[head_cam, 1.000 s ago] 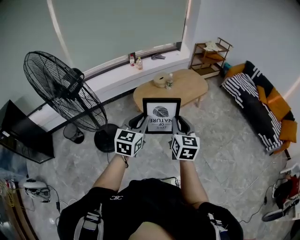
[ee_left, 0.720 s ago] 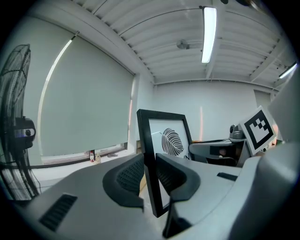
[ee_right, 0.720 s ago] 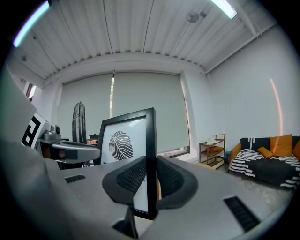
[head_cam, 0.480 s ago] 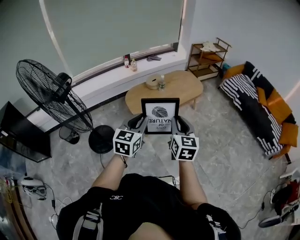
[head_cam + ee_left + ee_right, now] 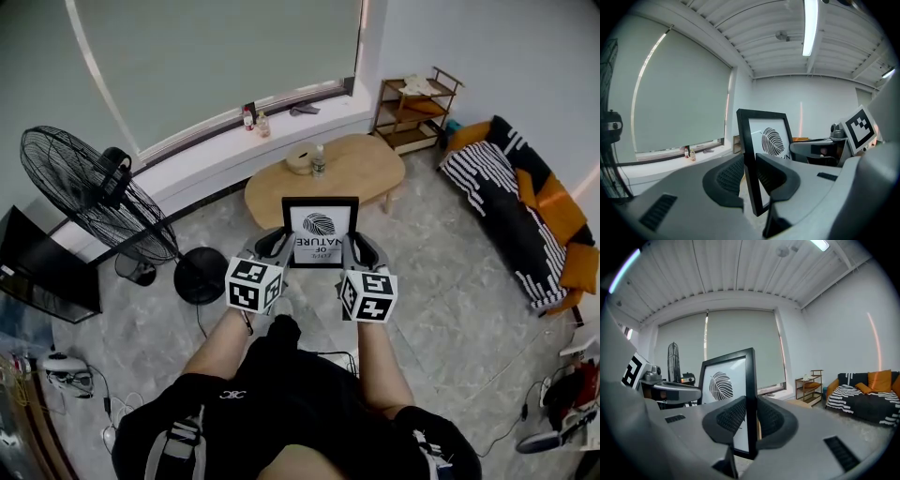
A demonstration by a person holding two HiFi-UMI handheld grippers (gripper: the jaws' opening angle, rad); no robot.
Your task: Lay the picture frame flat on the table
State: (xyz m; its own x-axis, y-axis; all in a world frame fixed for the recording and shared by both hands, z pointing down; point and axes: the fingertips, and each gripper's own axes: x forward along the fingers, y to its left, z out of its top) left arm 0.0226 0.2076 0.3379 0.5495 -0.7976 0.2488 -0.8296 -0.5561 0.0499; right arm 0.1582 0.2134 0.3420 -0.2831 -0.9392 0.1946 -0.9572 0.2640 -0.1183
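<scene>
head view: the black picture frame with a leaf print is held upright in the air on the near side of the oval wooden table, not yet over it; its print reads upside down from here. the left gripper grips the frame's left edge and the right gripper its right edge

left gripper view: both jaws press on the frame's black border, one on each face

right gripper view: the jaws pinch the opposite border the same way
</scene>
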